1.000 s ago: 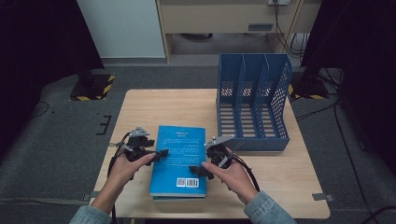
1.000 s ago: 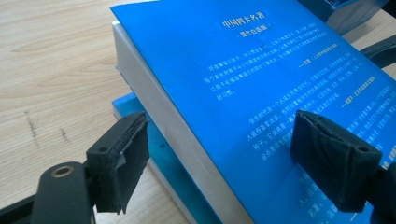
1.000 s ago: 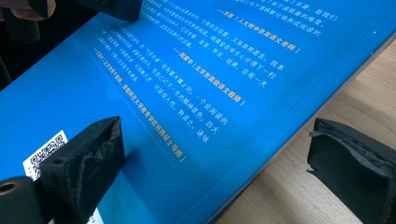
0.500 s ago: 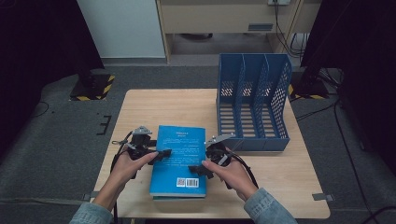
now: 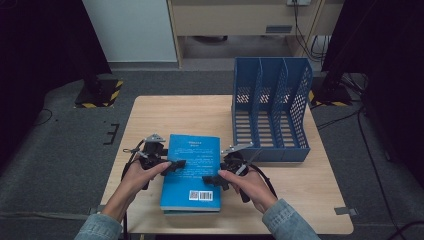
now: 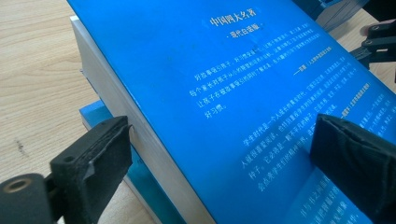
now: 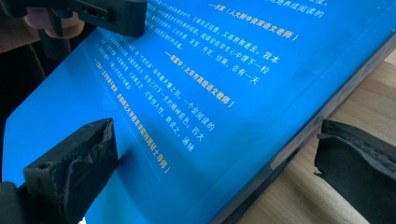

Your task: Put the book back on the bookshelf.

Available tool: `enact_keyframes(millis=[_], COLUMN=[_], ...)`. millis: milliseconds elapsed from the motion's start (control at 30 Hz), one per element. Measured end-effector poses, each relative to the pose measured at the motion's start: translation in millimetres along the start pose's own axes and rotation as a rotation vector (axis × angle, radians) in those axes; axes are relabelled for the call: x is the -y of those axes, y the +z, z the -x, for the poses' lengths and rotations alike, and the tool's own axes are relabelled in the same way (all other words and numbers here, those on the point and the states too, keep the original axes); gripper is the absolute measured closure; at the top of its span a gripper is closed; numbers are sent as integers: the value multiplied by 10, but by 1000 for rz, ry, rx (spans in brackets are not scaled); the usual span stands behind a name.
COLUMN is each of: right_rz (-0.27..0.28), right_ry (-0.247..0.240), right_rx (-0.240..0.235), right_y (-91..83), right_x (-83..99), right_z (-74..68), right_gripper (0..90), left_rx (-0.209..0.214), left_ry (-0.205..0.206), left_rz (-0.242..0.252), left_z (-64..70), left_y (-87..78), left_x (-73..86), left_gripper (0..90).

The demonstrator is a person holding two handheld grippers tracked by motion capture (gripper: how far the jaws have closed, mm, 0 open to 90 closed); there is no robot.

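A thick blue paperback book (image 5: 192, 172) with white printed text on its back cover lay flat on the pale wooden table (image 5: 165, 112), near the table's front edge, and everything else sat around it. At the book's left edge, the left hand-held black gripper (image 5: 173, 165) stood with its jaws spread wide: in the left gripper view (image 6: 219, 163) one padded jaw sat against the white page block at the book's side, touching or just beside it, while the other jaw rested over the blue cover. That raised side showed a second blue surface beneath it. At the book's right edge, the right hand-held black gripper (image 5: 210, 179) was likewise parted wide; in the right gripper view (image 7: 215, 158) one jaw lay over the cover and the other hung just beside the dark spine edge, apart from it. Just beyond the book's far right corner stood a blue perforated plastic file rack (image 5: 270, 107) with upright dividers.
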State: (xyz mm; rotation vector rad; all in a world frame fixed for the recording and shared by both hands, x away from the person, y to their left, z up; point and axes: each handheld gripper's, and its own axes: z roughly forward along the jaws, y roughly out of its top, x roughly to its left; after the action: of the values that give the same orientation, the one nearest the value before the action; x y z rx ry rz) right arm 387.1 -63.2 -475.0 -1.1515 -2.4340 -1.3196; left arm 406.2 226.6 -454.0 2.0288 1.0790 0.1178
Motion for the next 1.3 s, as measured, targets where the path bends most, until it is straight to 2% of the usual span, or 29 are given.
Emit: enact_keyframes(millis=[167,300,400,467,600,733,867,900,1033,1067,1167,1300], right_rz=[12,13,19,24,19,35,77,76,62,63,68,62], right_ry=[12,49,57,50,20,-8,-32,-40,-60,-63,-68,-89], right_rx=[-15,-71,-72,-74,-57,-16,4,4,4,0,-5,-13], right_y=[8,73,90,86,48,5,-68,-78,-87,-99,-94,-92], right_x=[16,15,13,18,-15,-62,-132,-152,-206,-261,-359,-540], right_z=[27,71,66,69,38,-36,-69,-78,-91,-87,-74,-117], right_gripper=[1,2,2,4,32,63,133,139,149,167,188,230], left_rx=[13,9,1,-7,-28,-32,-33,-31,-39,-46,-33,-41], left_ry=[1,5,-4,-17,-18,-24,-33,-37,-37,-39,-50,-52], left_rz=[-2,-6,-1,6,39,51,66,66,64,65,64,61], left_z=[-23,-16,-7,-21,-51,-74,-120,-127,-130,-130,-146,-141], left_y=[10,13,6,-26,-114,-173,-246,-257,-300,-313,-331,-370], left_x=[-1,-10,-12,-20,-17,-36,-51,-54,-65,-69,-78,-104], left_gripper=[31,28,37,81,264,380,529,596,643,671,684,698])
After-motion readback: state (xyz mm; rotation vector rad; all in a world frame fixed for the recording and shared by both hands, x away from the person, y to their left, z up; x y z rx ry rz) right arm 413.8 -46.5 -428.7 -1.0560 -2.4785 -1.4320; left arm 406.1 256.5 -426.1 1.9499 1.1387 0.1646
